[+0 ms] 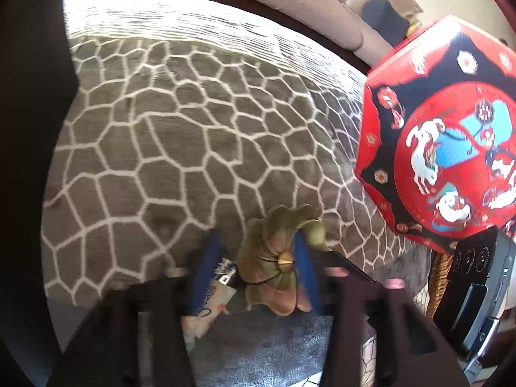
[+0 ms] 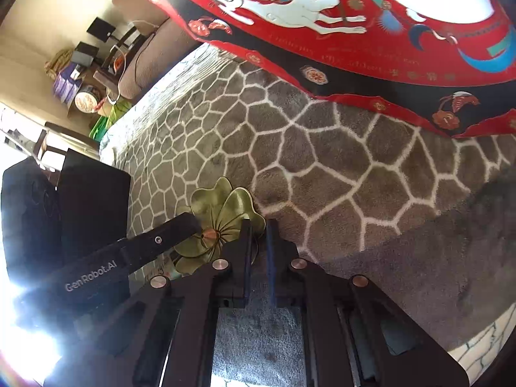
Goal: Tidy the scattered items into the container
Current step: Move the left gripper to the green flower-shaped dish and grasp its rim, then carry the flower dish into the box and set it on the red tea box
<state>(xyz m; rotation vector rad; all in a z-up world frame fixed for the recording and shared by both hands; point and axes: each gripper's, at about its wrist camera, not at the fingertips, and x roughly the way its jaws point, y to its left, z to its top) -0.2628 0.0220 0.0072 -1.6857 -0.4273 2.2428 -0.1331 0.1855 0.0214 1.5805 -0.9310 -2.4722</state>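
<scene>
Now my left gripper straddles the green flower ornament, jaws apart; my right gripper is nearly closed, empty. Grey patterned rug below, red box at two o'clock.

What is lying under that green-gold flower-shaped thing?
Under the flower ornament a patterned paper packet sticks out, lying on the rug. How far the packet reaches beneath it is covered.

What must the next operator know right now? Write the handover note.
Left gripper: jaws open, straddling the green metal flower on the rug.
Right gripper: jaws nearly shut at the flower's edge; grip unclear.
A small printed packet lies beside the flower. The red octagonal box is close by.
Done: nothing seen stowed.
Left: stow flower and packet.
</scene>
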